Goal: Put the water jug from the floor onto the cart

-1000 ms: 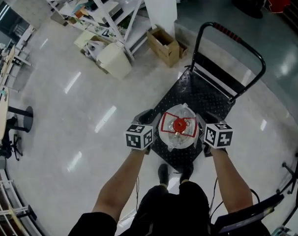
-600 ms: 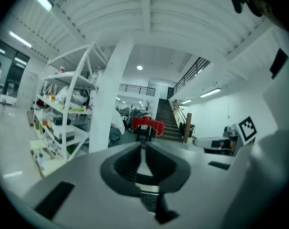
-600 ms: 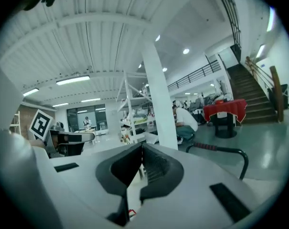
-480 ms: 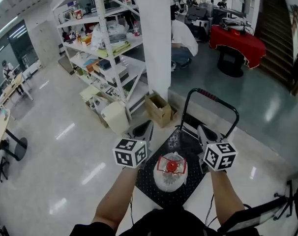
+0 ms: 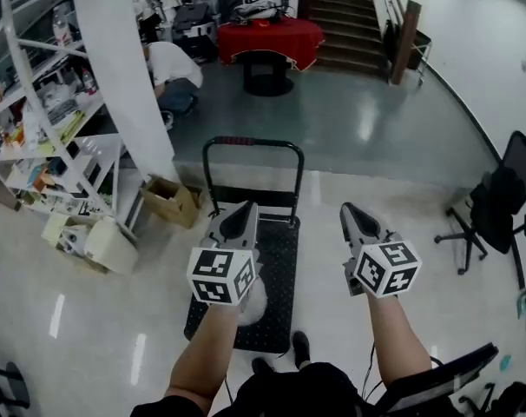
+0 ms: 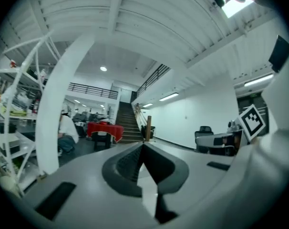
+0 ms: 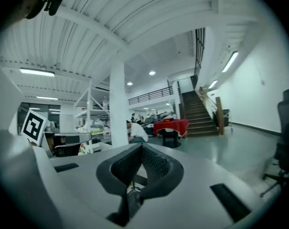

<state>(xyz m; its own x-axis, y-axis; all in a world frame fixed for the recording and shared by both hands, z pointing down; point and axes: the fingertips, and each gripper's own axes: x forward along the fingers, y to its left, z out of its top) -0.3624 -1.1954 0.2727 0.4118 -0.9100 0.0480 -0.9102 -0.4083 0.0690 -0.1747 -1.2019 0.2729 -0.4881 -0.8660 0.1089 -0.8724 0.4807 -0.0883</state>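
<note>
The pale, translucent plastic water jug (image 5: 257, 301) is standing on the near end of the black flat-deck metal cart (image 5: 281, 259), off the glossy pale floor (image 5: 107, 328). Most of it is hiding behind the marker cube of the left gripper (image 5: 241, 217). Judging by this, the task's move is already finishing, with the jug resting where the cart's deck carries it.

Both tools are hanging well above the cart and pointing level towards the far staircase. The left gripper is showing its jaws pressed fully together with nothing between them. The right gripper (image 5: 354, 218) is showing the same in its own view, closed tight and empty. They are probably being held up and away like this because nothing is left to carry.

A second ago the two grippers were sitting low, flanking the jug on the deck with their jaws apart. Now they are riding high and closed. The head view is also tilting up from the floor to take in the room.
</note>
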